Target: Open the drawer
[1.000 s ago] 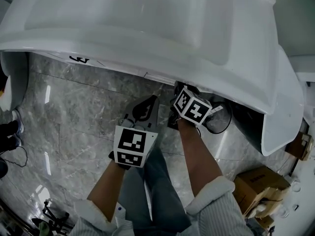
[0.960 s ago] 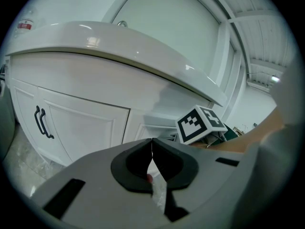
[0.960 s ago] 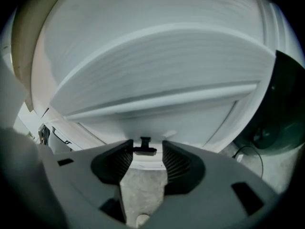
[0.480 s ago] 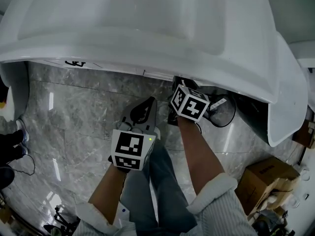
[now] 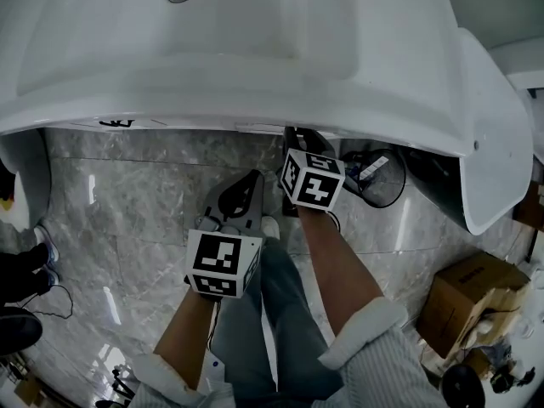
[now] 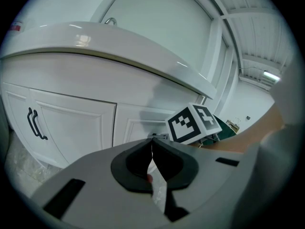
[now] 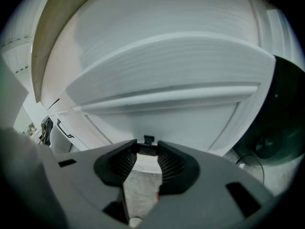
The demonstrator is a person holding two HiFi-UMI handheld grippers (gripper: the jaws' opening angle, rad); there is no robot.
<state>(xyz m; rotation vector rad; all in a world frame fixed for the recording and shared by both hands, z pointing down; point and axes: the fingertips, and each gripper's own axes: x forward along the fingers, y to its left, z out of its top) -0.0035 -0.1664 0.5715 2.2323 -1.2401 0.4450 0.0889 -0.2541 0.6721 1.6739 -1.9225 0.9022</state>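
Note:
The white drawer front (image 7: 181, 123) sits under the basin's rim, with a small dark handle (image 7: 148, 140) at its lower edge. My right gripper (image 7: 148, 148) has just been closing, and its ribbed pads now press on that handle from both sides. In the head view only its marker cube (image 5: 311, 179) shows, since the jaws are hidden beneath the sink's rim (image 5: 255, 117). My left gripper (image 5: 253, 177) hangs to the left of the right one, a little back from the cabinet. It is shut with nothing held, its tips (image 6: 151, 140) touching.
Left of the drawer are white cabinet doors with dark curved handles (image 6: 35, 123). A black wire bin (image 5: 378, 181) stands on the marble floor to the right, and a cardboard box (image 5: 467, 300) further right. The person's legs (image 5: 272, 313) are below the grippers.
The head view has swung, so the sink sits higher and further left in the picture. Both grippers stay in about the same place under the rim.

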